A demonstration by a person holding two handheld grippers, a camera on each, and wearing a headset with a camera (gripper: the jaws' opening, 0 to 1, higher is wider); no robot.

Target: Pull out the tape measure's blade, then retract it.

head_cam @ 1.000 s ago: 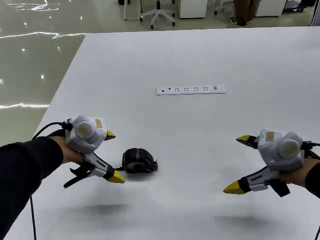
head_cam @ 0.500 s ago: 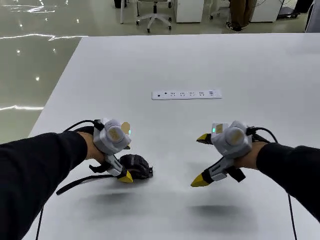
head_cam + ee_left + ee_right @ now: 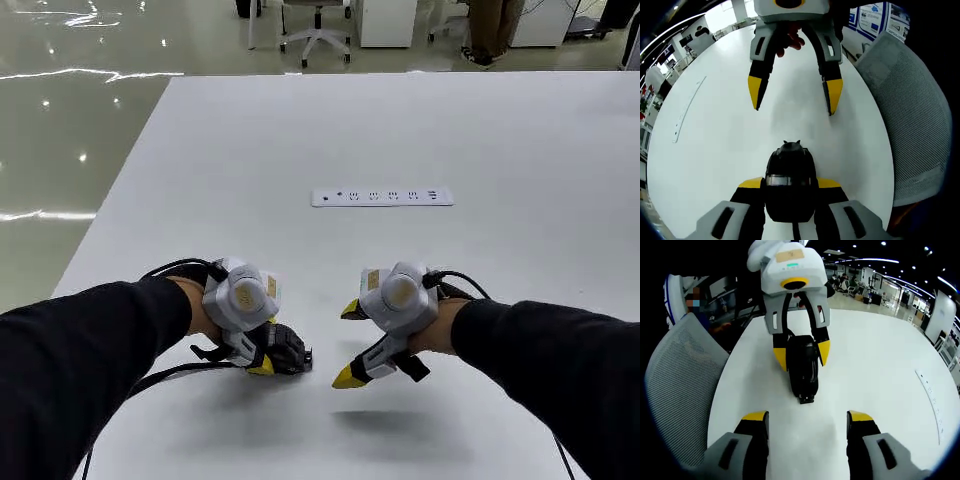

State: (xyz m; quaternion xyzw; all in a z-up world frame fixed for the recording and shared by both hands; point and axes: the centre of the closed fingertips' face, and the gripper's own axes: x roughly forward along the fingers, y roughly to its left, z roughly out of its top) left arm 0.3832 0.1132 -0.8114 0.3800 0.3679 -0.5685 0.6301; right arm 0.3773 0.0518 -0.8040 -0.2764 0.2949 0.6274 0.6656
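Holding entry: black, round-cased plastic tape measure (image 3: 288, 348), pinched on both flanks by yellow-tipped jaws of left gripper (image 3: 266, 345), on white tabletop (image 3: 450, 130), well to the near side of long white power strip (image 3: 382, 197) and slightly left of it. Changed within the last second: left gripper, formerly spread beside case, now closed on it; right gripper (image 3: 349, 343), formerly far off, now just beside case, near side of power strip, jaws spread wide, facing blade-tab end. Blade not yet drawn. Judged: case anchored, ready for pinching of tab and pulling.
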